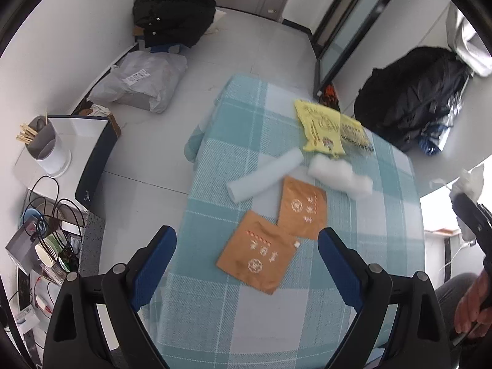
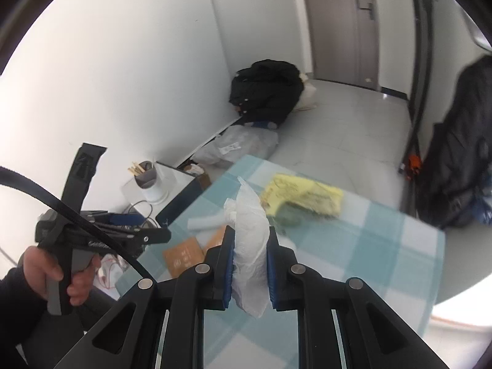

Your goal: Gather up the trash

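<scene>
A crumpled white tissue (image 2: 250, 246) is clamped upright in the right claw (image 2: 247, 264) above the desk (image 2: 384, 246), while the left claw (image 1: 246, 264) is held wide open over two brown packets (image 1: 261, 259).

Left gripper (image 1: 247, 264) jaws wide apart, hovering above table (image 1: 384, 246); right gripper (image 2: 249, 264) clamped on crumpled tissue (image 2: 250, 246), raised above table.

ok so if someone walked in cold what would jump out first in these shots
Probably the crumpled white tissue clamped upright in the right gripper, above the near part of the table. Next, the litter on the teal checked tablecloth: two brown paper packets lying ahead of the open left gripper, a yellow wrapper at the far edge, and a white wad between them.
</scene>
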{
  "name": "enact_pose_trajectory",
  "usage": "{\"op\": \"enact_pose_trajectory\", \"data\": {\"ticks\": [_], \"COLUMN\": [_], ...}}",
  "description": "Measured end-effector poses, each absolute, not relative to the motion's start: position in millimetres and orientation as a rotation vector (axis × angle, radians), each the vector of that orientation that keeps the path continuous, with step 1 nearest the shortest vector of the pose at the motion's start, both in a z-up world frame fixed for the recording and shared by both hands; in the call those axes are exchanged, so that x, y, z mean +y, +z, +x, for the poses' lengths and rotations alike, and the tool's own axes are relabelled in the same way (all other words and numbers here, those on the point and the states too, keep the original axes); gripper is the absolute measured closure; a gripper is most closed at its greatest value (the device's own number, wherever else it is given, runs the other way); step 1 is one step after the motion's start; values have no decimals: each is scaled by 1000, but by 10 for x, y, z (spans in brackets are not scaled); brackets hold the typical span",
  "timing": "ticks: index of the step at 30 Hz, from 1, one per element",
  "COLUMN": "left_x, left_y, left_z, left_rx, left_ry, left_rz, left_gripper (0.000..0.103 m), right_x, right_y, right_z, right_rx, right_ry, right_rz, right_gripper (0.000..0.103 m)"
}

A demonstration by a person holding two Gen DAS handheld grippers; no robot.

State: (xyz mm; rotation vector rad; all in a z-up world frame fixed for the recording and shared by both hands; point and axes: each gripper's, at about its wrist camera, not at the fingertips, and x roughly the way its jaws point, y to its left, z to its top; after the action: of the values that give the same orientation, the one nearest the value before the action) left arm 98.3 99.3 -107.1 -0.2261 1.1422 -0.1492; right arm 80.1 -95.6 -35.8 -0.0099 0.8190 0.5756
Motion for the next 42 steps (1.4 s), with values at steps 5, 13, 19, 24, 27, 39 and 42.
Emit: {"op": "enact_pose_trajectory", "data": {"ticks": [5, 13, 19, 24, 27, 39, 42], "left_x": [889, 744, 654, 624, 581, 516, 438], "left_y": [-1219, -1422, -1491, -1480, -1448, -1397, -1387], "left_z": [955, 1016, 1038, 1002, 984, 933, 847], "left_rx": [1192, 1236, 1247, 1243, 1242, 1248, 1240], "left_ry": [-117, -137, -143, -171, -201, -236, -240], "left_rz": [-130, 18, 144, 176, 190, 198, 220], "left_gripper": [12, 11, 10, 11, 20, 49, 51], "right_x": [-1218, -1254, -1384, -1425, -1430, -1451, -1483], "right_y": [-433, -548, -607, -644, -649, -566, -550], "right_z": [445, 295, 129, 100, 93, 46, 40], "right_rx": [804, 810, 806, 813, 811, 774, 768], "right_ry": [536, 547, 557, 556, 551, 561, 556], "right_rz": [33, 57, 66, 68, 68, 82, 93], "right_gripper": [86, 86, 84, 84, 84, 84, 84]}}
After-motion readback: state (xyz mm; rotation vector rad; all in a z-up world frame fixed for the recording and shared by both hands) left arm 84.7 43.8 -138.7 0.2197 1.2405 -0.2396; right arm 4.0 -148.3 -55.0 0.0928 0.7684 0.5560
